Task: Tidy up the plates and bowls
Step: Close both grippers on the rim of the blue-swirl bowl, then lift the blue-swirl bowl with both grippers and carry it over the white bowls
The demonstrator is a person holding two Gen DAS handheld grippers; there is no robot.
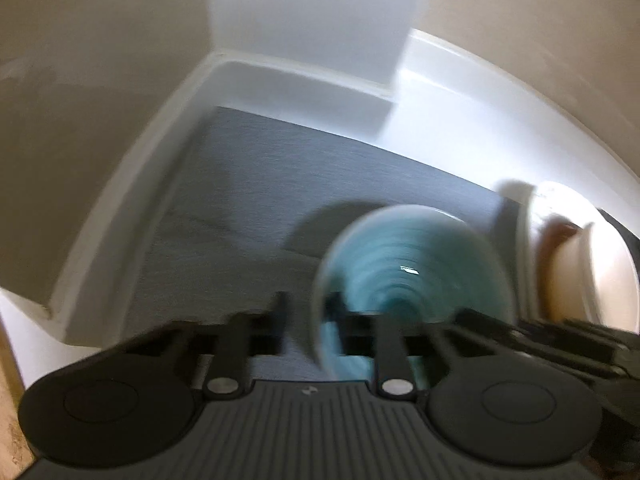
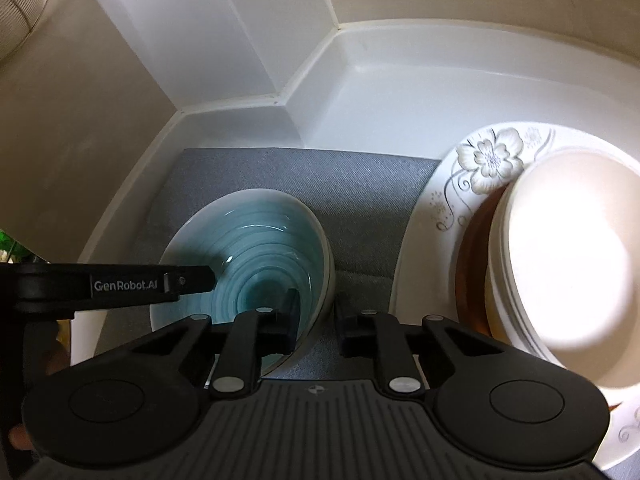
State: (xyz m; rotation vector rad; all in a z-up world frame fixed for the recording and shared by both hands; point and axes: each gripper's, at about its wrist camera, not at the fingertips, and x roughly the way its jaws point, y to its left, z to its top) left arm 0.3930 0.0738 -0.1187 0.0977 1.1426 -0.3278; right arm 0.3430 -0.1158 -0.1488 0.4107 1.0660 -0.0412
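A teal ringed bowl [image 2: 256,248] sits on a grey mat [image 2: 360,196] in a white corner. My right gripper [image 2: 316,312] straddles the bowl's right rim, one finger inside and one outside, with a narrow gap. My left gripper [image 1: 310,312] straddles the same bowl's [image 1: 412,264] left rim, blurred; its finger [image 2: 188,280] shows over the bowl in the right wrist view. A stack of cream plates [image 2: 568,256] lies on a brown plate and a large flowered plate [image 2: 492,156] to the right.
White walls [image 2: 224,32] and a raised white ledge [image 2: 392,80] enclose the mat at the back and left. The plate stack also shows at the right edge of the left wrist view [image 1: 580,252].
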